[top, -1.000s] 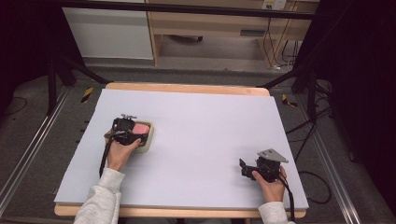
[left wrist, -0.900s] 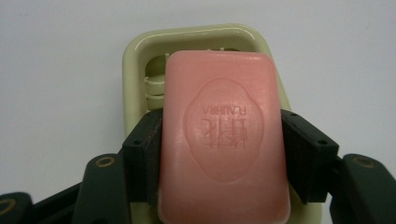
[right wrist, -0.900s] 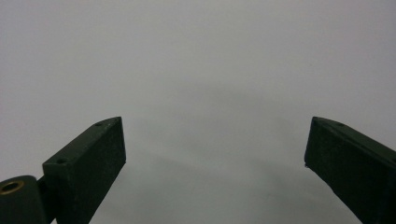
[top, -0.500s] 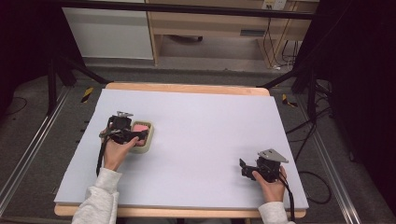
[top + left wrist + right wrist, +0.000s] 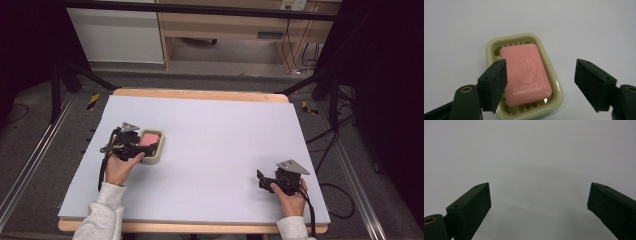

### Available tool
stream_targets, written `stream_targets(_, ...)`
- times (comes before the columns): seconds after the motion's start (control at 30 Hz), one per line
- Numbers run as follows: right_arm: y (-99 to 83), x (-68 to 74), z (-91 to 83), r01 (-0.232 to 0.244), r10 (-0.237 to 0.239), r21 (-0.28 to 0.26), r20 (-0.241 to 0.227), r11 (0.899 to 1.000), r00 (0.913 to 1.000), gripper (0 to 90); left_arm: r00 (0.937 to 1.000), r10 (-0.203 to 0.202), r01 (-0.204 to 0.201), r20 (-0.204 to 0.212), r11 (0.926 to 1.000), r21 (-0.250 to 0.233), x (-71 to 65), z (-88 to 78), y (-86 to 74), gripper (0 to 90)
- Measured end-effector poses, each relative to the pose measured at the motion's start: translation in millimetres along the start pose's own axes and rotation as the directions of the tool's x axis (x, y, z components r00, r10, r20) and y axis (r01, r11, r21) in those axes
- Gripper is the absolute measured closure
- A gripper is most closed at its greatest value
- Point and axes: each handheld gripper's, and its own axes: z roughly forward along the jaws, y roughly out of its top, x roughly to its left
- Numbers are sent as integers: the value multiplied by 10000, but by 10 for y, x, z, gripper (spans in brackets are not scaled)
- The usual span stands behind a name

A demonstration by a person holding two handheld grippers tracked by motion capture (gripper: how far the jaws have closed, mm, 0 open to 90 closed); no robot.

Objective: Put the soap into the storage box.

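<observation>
Drawn back from the pale green dish (image 5: 554, 82), left gripper (image 5: 540, 85) gapes above embossed pink soap (image 5: 526, 76).

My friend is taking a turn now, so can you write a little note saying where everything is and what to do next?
Left gripper: open, just above the pink soap, one jaw over its edge, not gripping.
Right gripper: open, holding nothing, low over the bare table at the near right.
The soap lies flat in the pale green soap dish, at the table's left.
Done: the left gripper is lined up at the soap.
Left, probably: close on the soap and lift it out.
</observation>
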Motion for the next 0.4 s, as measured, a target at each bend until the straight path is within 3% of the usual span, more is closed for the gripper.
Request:
stream_targets(0.27, -2, -5, -4, -42, 42, -56, 0, 10000, 10000, 50, 9993, 375, -374, 46, 9988, -308, -4, -125, -176, 160)
stream_targets(0.4, -1, -7, -2, -91, 91, -33, 7, 10000, 10000, 50, 9978, 662, -659, 77, 9972, -349, 39, -222, -392, 127)
